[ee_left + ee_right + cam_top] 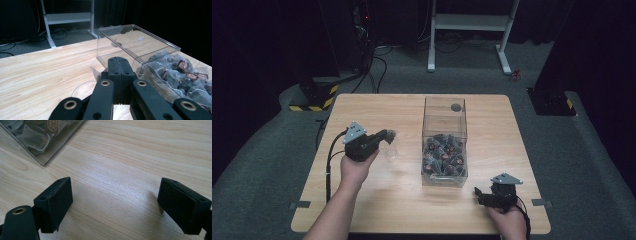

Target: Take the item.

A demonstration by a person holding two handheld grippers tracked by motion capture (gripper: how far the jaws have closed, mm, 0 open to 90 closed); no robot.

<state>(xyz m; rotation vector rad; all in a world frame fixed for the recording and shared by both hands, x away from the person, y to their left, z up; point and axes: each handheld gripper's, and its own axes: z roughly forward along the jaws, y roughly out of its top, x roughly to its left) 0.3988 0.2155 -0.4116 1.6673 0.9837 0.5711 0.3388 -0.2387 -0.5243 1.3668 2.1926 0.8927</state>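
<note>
1. The left tongs point(388, 134) are pressed fully together over a small clear cup point(390, 150) on the worktop point(377, 200). Whether they pinch the cup's rim or a tea bag cannot be told; something pale peeks beside the tips in the left gripper view.
2. The right tongs point(115, 205) stand wide apart with nothing between them, low over bare wood near the corner of the clear box point(444, 140).
3. The box stands mid-worktop, its near half heaped with tea bags point(185, 75).
4. Risks, as I judge them: the light cup could tip or skid if the left tongs drag sideways; a bag's string could snag its neighbours when lifted; the thin box could slide if nudged.
</note>
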